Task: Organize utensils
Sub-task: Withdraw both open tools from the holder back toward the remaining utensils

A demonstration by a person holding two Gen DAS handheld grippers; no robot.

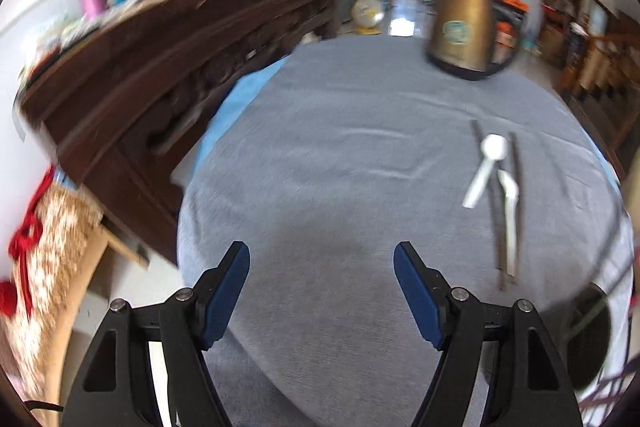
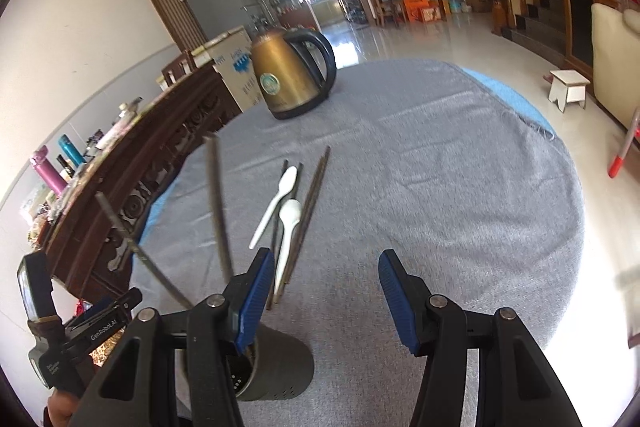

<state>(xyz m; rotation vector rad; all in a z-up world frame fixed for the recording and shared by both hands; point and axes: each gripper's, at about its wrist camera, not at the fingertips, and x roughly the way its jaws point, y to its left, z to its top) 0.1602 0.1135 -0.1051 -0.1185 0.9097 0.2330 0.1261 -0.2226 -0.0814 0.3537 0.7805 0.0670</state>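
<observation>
Both tools are hanging over the grey-clothed worktop (image 2: 440,187), angled down at it. Left tool (image 1: 322,287) is standing well open, nothing between its blue pads. Right tool (image 2: 326,297) is standing about half open, also empty.

Loose utensils are lying together toward the middle of the worktop: two white spoons (image 2: 276,203) (image 2: 289,227) side by side among dark chopsticks (image 2: 310,211), some touching or overlapping. A dark perforated holder (image 2: 280,367) is sitting near the front edge, just under the right tool's left finger, with two chopsticks (image 2: 218,203) already leaning up out of it. A brass kettle (image 2: 286,73) is standing at the far edge, well apart.

Judgement: sorting is partly done; the next pickup is being lined up. To do it well, the right tool should be taking one piece only, closing across a handle end clear of its neighbours. The thin chopsticks are likely to roll or slip. Keep clear of the leaning sticks on the way to the holder.
</observation>
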